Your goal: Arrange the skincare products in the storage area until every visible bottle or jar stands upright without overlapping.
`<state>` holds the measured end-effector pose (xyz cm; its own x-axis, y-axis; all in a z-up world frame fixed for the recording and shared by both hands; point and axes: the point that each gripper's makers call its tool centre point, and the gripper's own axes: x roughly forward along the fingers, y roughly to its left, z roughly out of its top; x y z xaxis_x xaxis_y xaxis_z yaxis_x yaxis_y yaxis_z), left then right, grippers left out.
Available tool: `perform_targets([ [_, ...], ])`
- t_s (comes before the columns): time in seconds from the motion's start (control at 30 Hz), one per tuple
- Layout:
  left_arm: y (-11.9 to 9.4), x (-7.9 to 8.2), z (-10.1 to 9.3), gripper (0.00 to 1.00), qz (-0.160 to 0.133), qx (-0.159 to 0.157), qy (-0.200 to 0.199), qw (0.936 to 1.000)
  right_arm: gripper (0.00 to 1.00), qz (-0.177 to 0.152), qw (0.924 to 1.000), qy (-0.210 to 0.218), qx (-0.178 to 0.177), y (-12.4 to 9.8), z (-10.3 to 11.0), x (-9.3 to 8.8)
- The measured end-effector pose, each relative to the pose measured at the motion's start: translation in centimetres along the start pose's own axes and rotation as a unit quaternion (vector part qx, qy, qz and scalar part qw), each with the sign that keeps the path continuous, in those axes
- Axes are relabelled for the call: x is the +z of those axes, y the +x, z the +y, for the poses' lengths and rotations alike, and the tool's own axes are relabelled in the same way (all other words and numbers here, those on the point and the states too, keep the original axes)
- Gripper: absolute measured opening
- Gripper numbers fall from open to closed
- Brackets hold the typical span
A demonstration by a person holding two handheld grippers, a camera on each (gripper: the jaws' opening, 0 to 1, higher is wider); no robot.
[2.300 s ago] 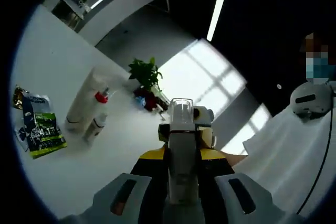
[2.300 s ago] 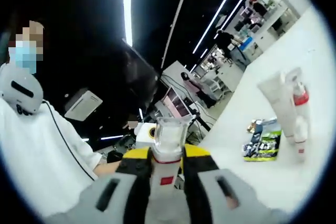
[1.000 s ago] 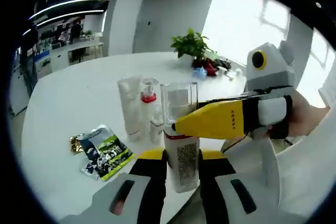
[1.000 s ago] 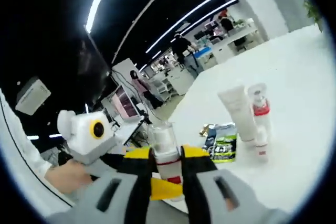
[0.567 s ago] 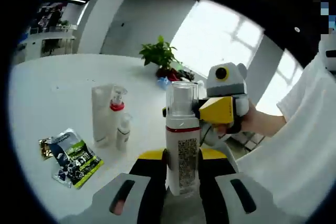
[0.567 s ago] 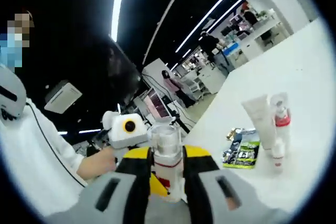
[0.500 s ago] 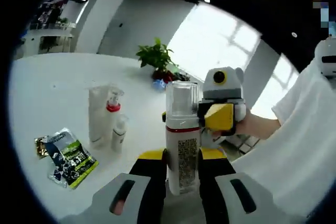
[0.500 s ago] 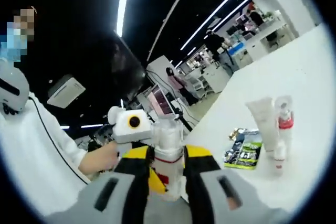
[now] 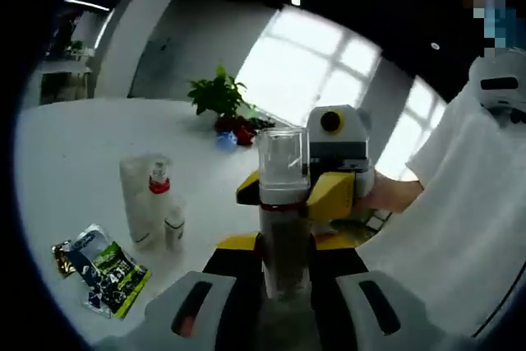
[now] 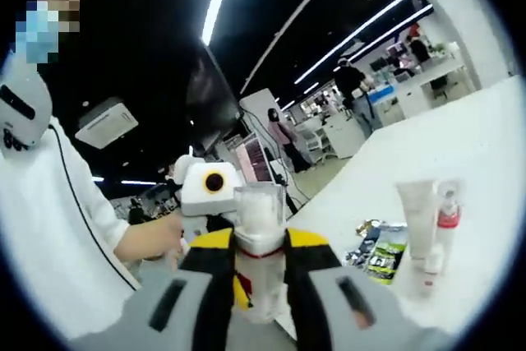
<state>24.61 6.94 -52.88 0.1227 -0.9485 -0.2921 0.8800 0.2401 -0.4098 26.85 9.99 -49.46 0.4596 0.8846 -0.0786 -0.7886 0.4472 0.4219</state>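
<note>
Left gripper view: both grippers, left gripper (image 9: 283, 256) and right gripper (image 10: 260, 273), clamp pump bottle (image 9: 283, 195).

Potted plant (image 9: 219, 98) behind; green snack pkt (image 9: 105, 270) nearby.

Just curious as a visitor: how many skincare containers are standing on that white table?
3, grouped together: a white tube, a red-collared pump bottle beside it, and a small white bottle in front. More may hide behind.

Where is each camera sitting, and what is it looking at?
Left gripper view: rides on the left gripper, looking along the held bottle toward the window; the person's hand shows.
Right gripper view: rides on the right gripper, facing the office; the other hand shows.
Both share the bottle, white tube, snack packet.
</note>
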Motion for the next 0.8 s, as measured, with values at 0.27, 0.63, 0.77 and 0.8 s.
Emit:
perform_targets([
  [0.27,0.5,-0.5,1.9,0.20,0.103,0.119,0.148,0.9764,0.22,0.013,0.9943,-0.074,-0.075,0.0,-1.4,-0.3],
  [0.63,1.3,-2.1,3.4,0.20,0.151,0.137,0.195,0.9594,0.22,0.077,0.9697,-0.205,-0.109,0.4,-1.9,-1.9],
  [0.77,1.2,-2.6,3.8,0.19,0.156,0.132,0.195,0.9593,0.22,0.084,0.9684,-0.209,-0.106,0.3,-2.2,-2.5],
  [0.8,1.2,-2.7,3.9,0.18,0.153,0.128,0.195,0.9603,0.22,0.086,0.9679,-0.211,-0.106,0.2,-2.3,-2.6],
])
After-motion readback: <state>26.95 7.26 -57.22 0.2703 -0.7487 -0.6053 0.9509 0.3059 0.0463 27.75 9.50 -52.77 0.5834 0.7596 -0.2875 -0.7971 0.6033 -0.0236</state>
